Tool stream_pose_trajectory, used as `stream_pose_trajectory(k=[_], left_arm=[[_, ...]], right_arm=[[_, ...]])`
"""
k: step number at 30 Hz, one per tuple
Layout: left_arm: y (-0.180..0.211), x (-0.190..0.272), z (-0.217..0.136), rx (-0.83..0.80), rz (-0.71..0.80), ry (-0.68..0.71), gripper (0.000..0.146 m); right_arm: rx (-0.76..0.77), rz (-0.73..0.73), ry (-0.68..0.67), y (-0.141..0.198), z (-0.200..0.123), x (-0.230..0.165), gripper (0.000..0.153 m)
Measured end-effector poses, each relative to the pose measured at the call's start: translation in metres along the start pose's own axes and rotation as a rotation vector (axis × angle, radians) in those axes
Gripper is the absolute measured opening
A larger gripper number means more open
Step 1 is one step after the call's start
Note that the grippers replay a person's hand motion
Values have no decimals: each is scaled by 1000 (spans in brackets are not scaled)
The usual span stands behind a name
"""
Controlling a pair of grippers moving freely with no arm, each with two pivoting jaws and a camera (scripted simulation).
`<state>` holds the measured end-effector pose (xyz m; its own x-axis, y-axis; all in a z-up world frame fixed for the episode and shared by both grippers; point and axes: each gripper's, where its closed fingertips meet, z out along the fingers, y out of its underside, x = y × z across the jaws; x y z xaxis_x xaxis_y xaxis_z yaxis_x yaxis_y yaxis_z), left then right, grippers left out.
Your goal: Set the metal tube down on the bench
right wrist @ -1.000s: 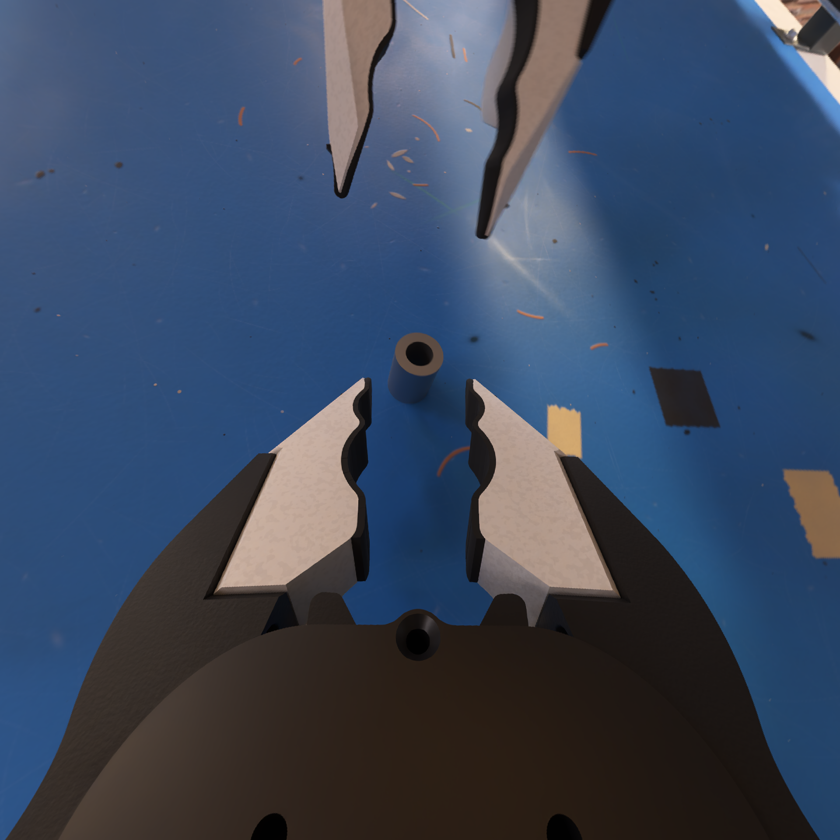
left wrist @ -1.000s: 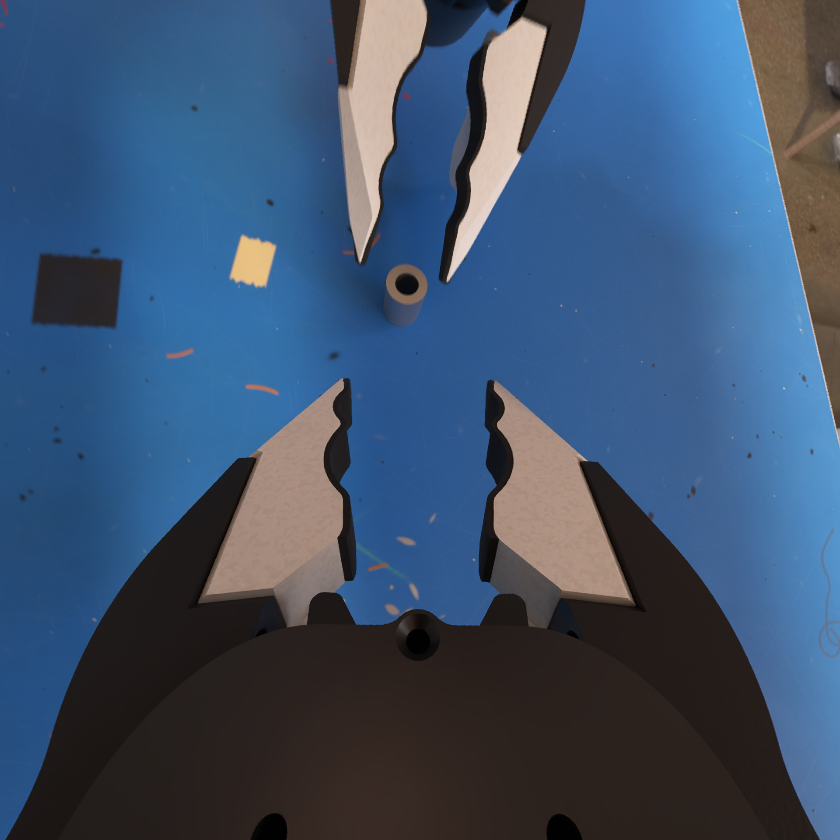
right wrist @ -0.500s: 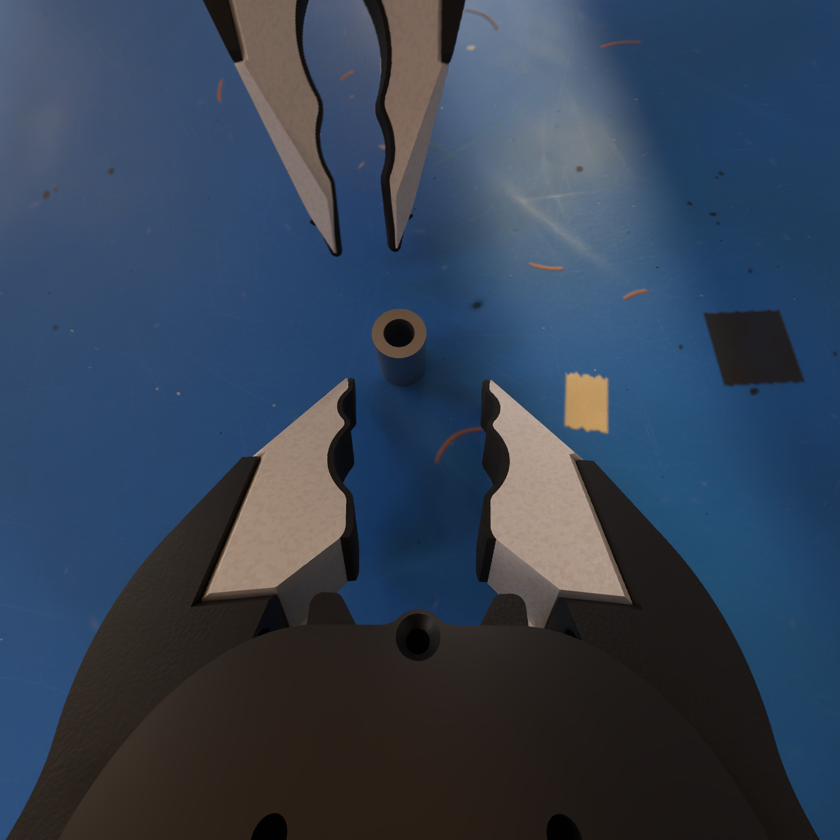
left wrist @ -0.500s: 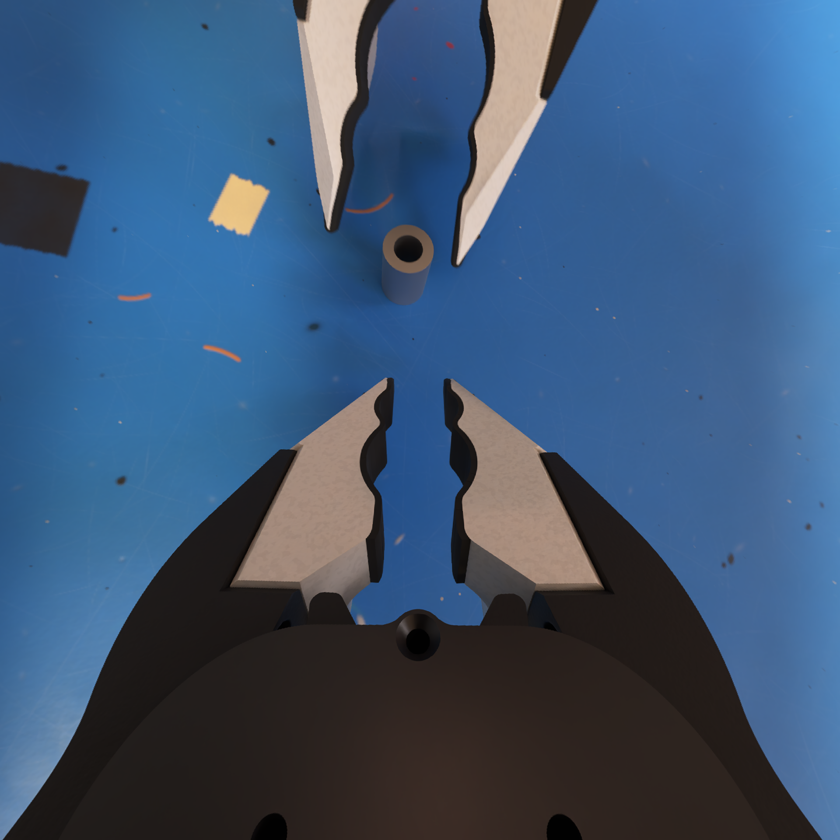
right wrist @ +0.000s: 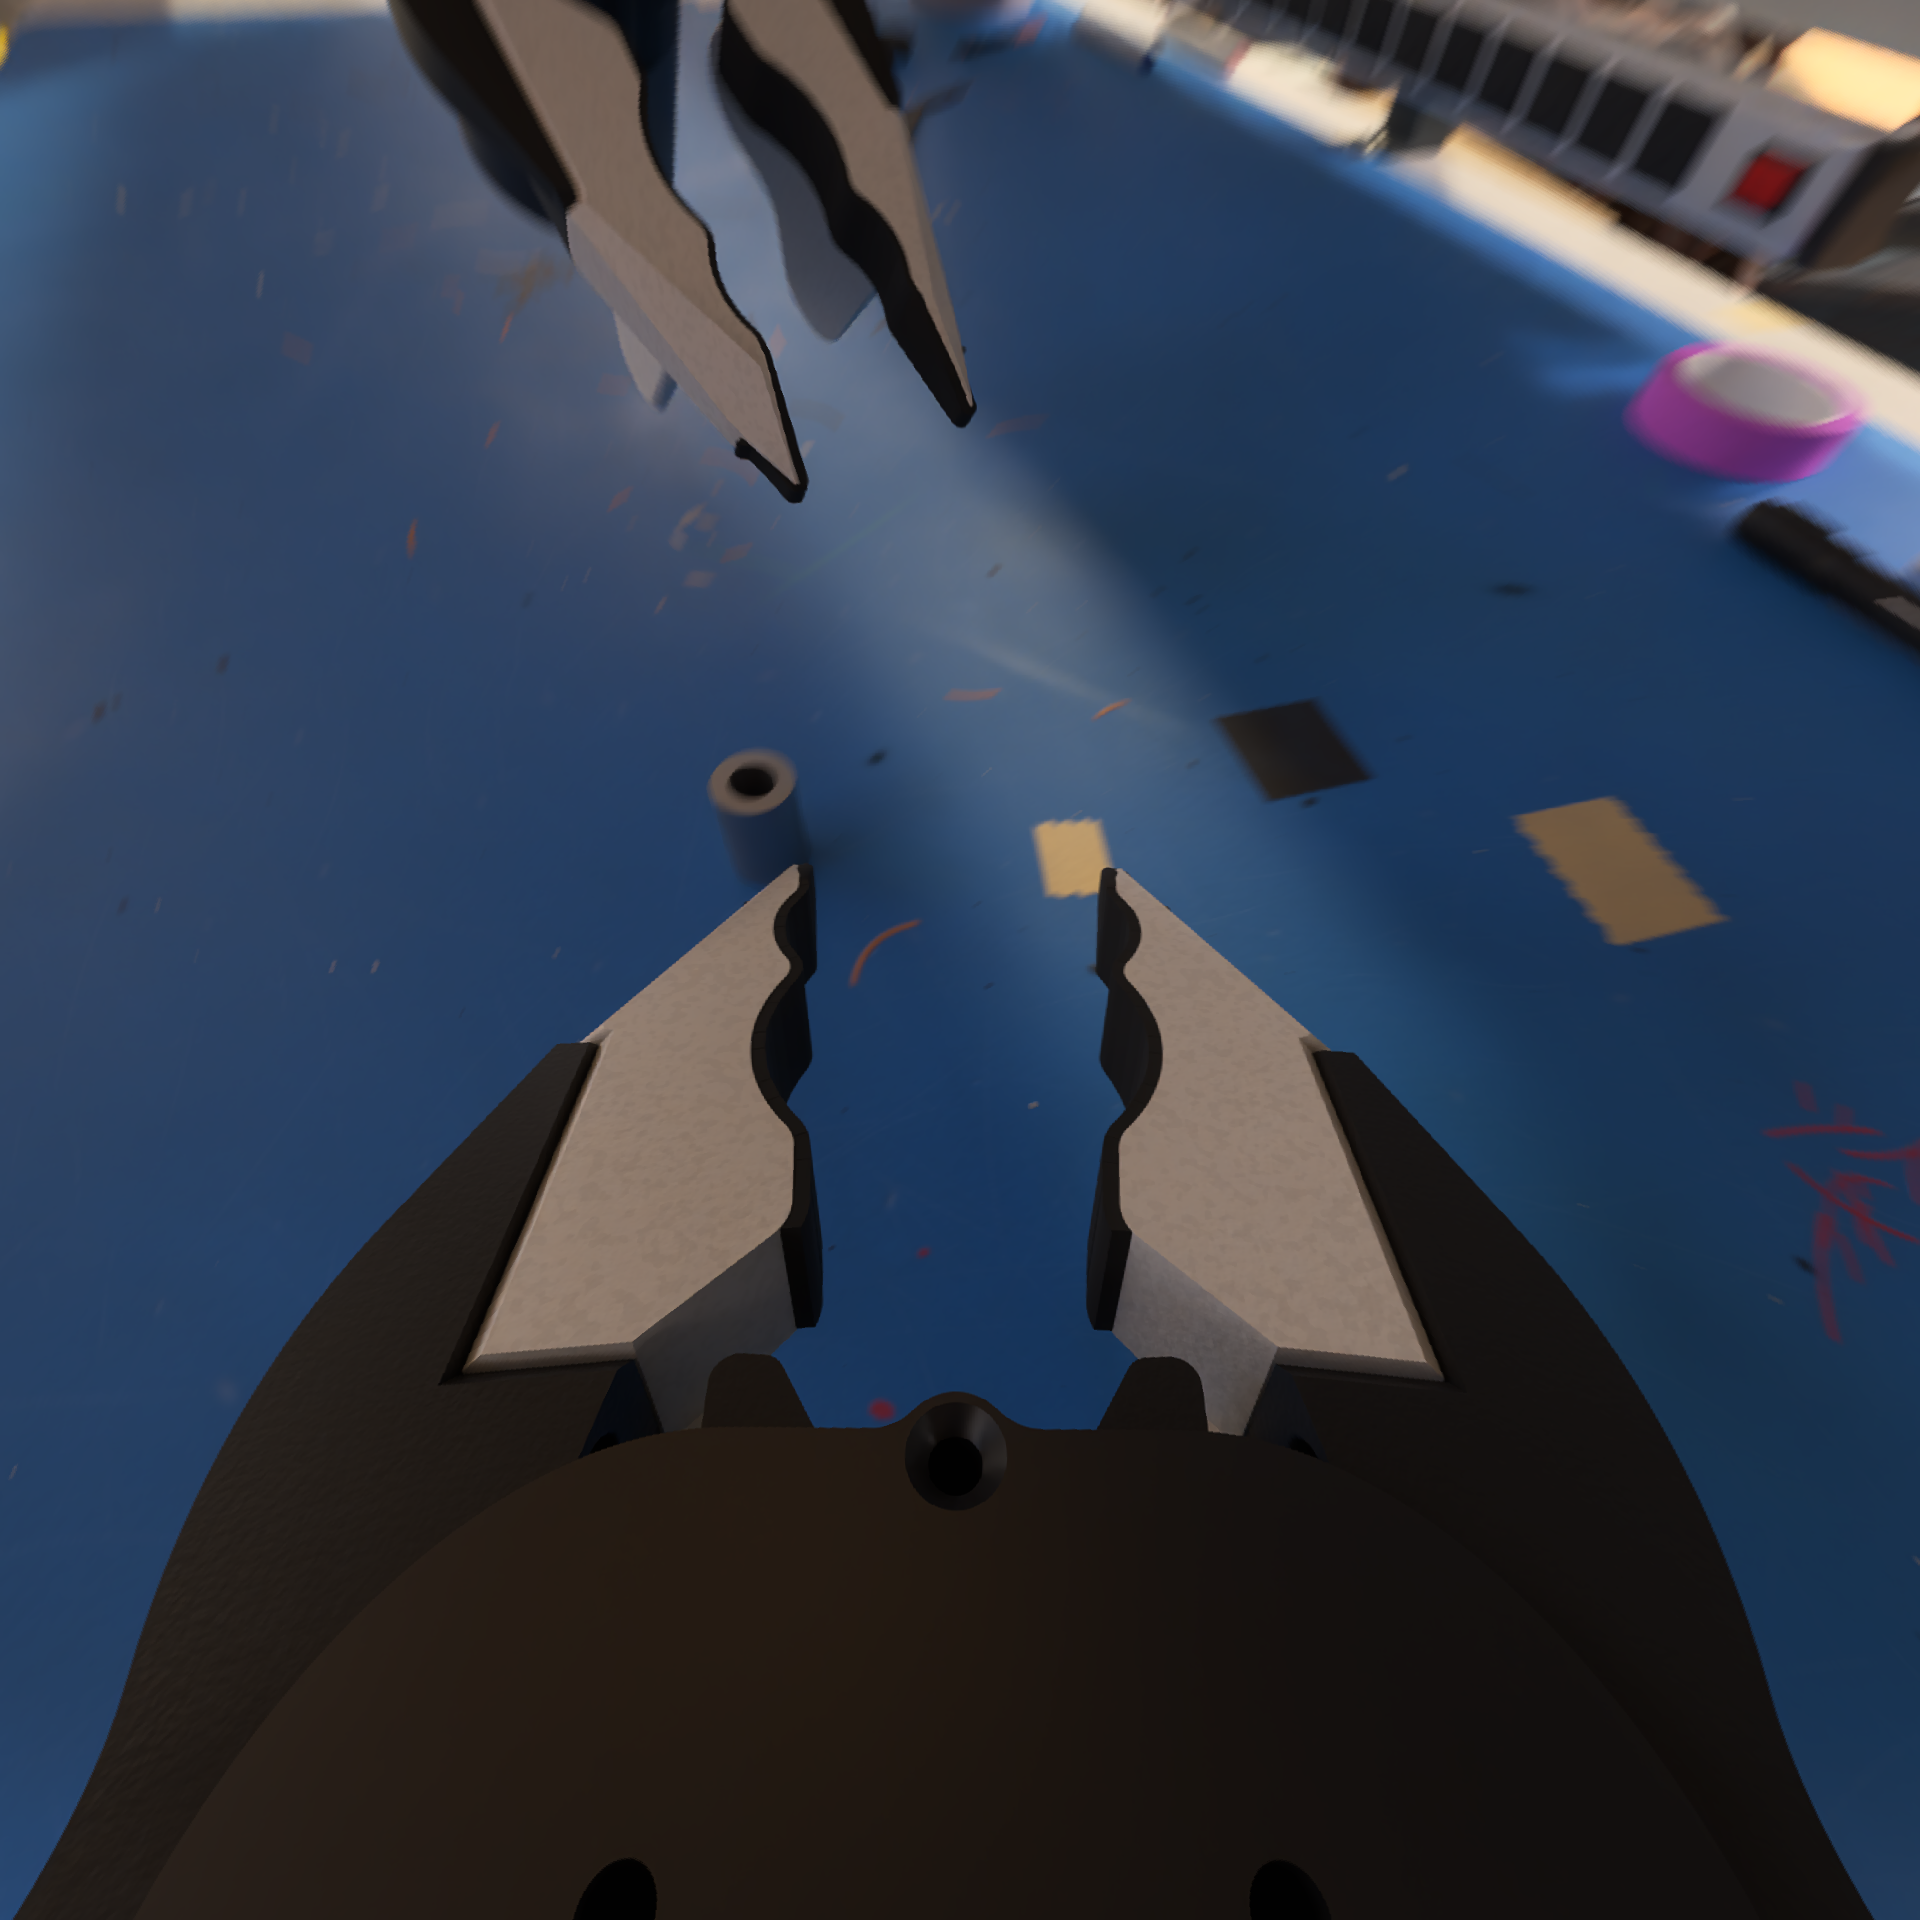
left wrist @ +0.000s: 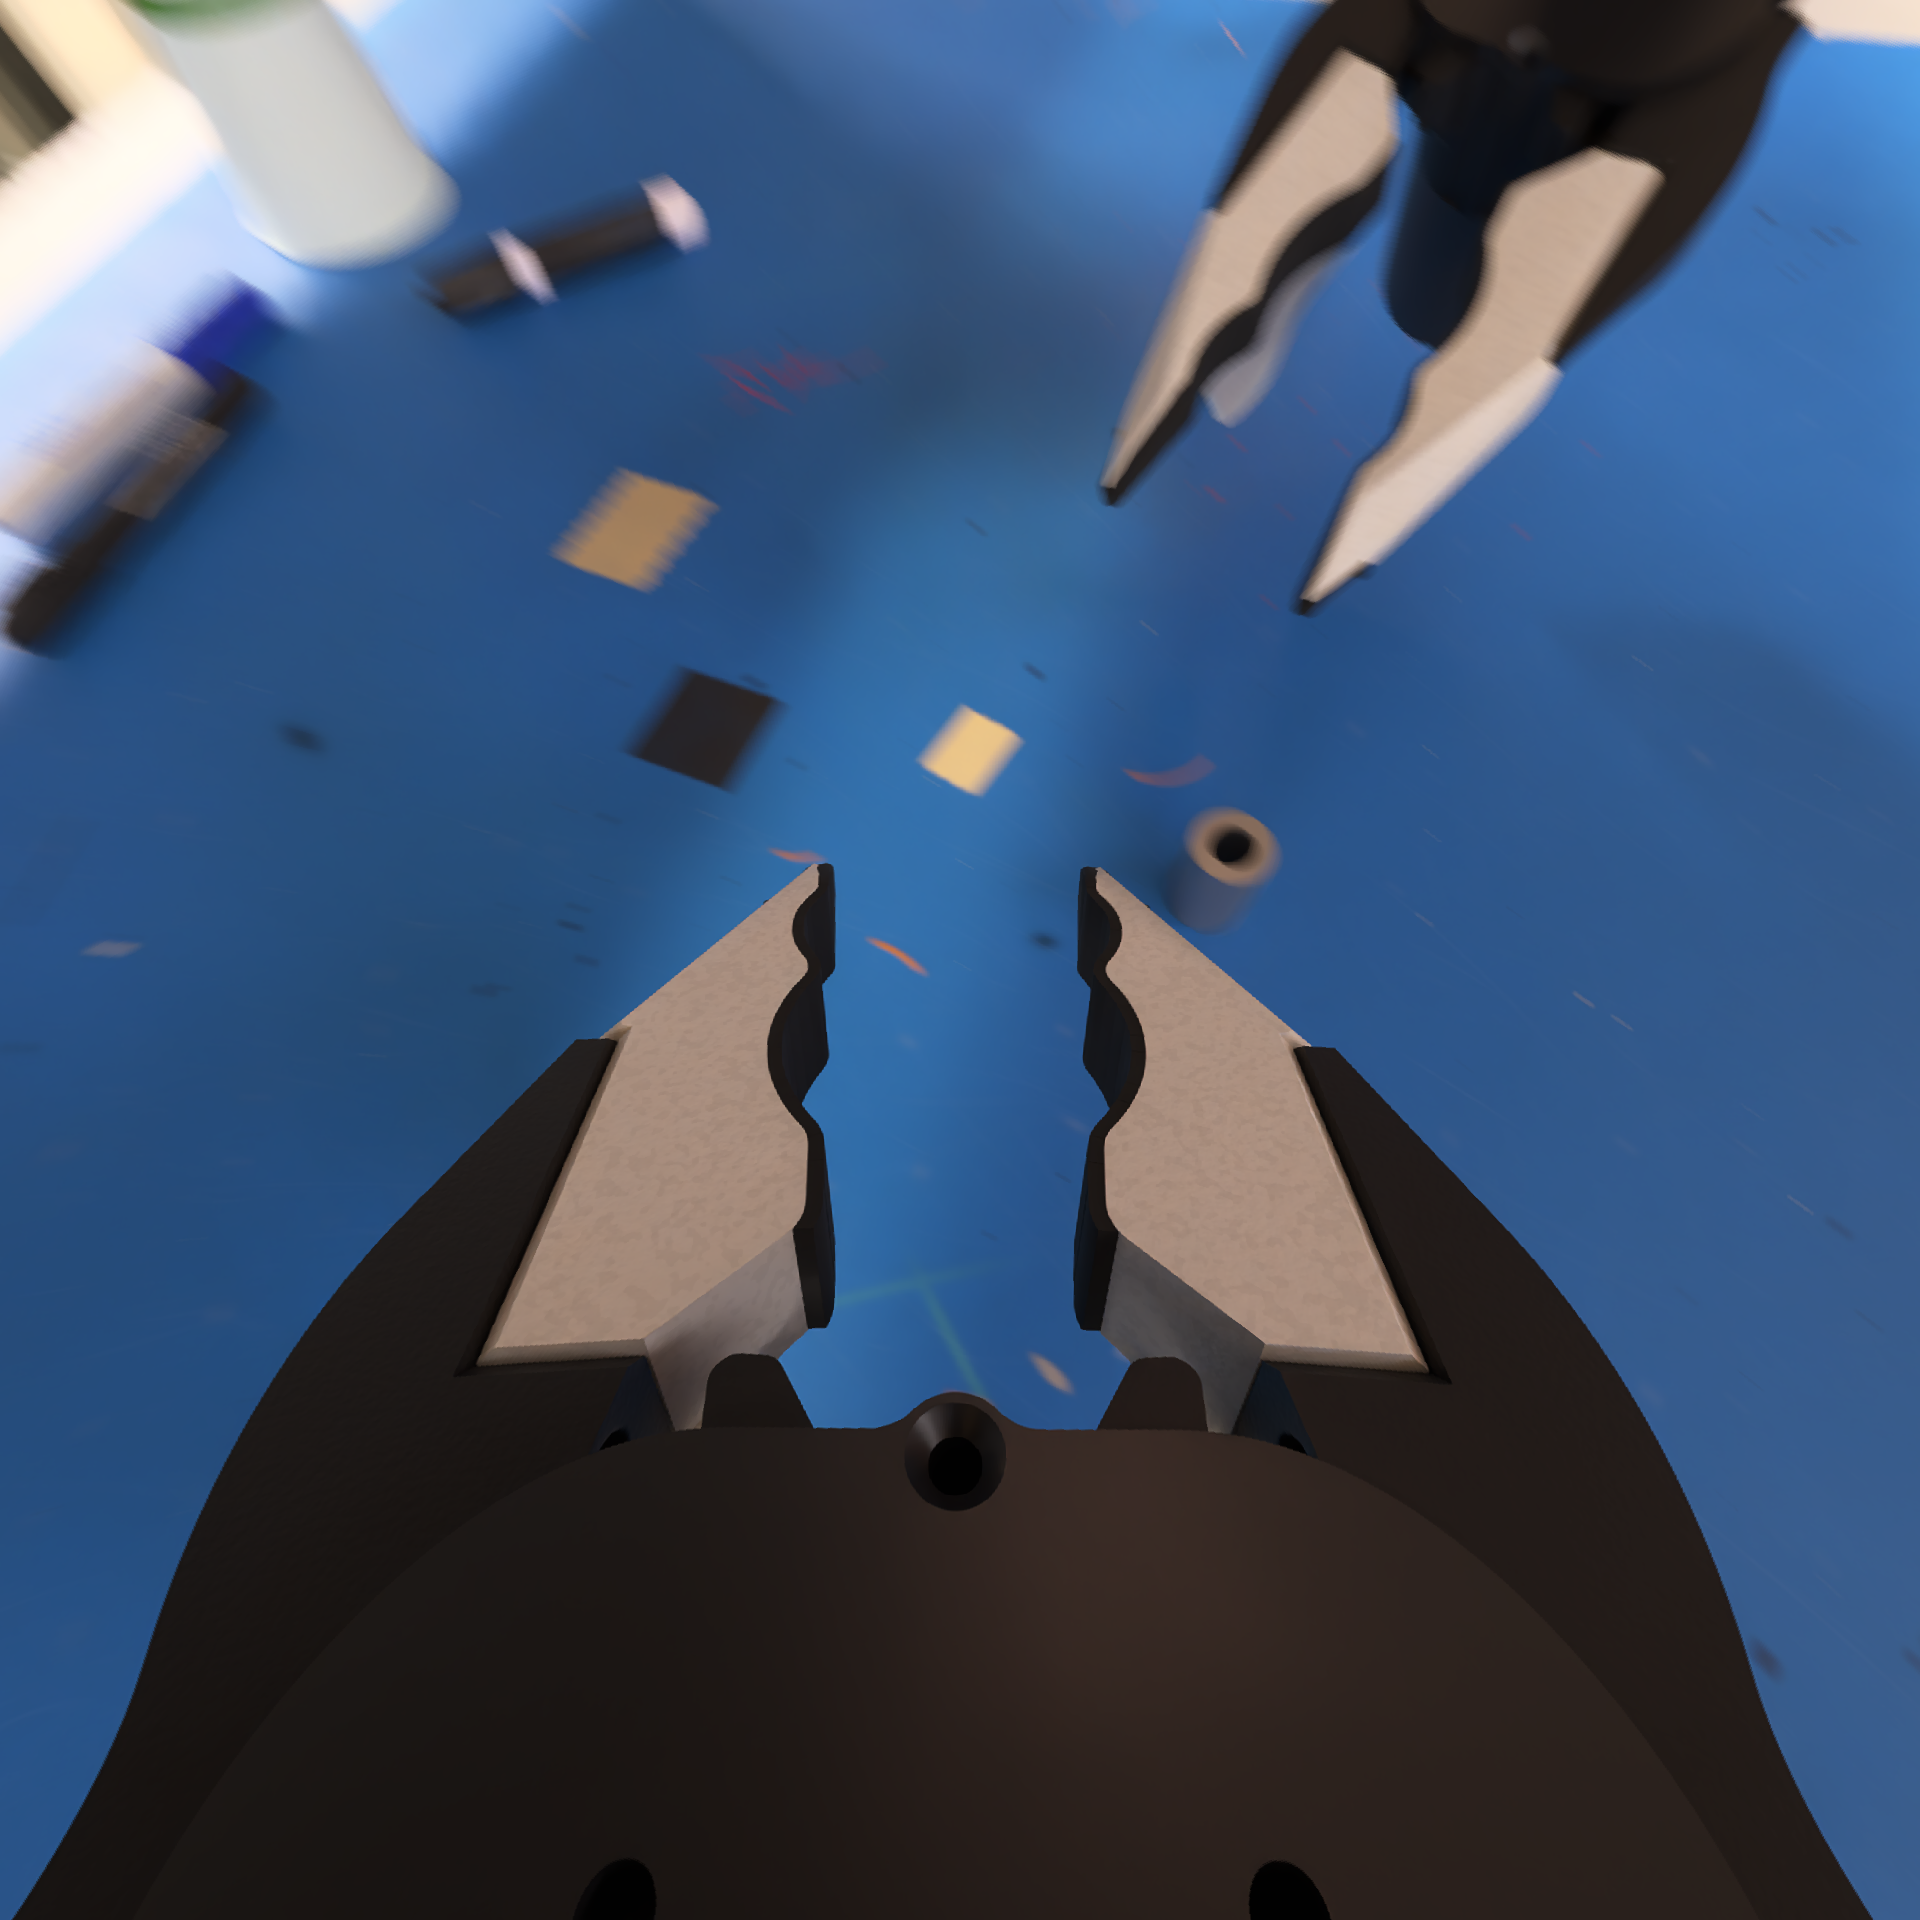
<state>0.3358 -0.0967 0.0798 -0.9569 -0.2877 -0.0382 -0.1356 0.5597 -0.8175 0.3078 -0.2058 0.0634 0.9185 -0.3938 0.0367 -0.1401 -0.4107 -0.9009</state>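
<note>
- Both grippers have pulled back from the metal tube (left wrist: 1224,868); earlier their tips flanked it
- Left gripper (left wrist: 956,883) has spread its jaws wider again and holds nothing
- Right gripper (right wrist: 956,883) is spread, empty
- Tube stands upright, alone on the blue bench (left wrist: 1558,1039), off to the side of both

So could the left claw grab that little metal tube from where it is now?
Probably yes. The metal tube stands upright on the bench, alone, just ahead and right of the open left gripper. Nothing lies between them; the right gripper hangs farther off.
</note>
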Motion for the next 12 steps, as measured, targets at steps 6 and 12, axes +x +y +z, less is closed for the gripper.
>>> stream_pose_trajectory(k=[6, 12], left_arm=[[-43, -58, -6, 190, 80, -251, 52], [-68, -90, 21, 295, 91, -262, 70]], right_arm=[[217, 55, 231, -29, -21, 44, 95], [326, 92, 314, -62, -16, 78, 117]])
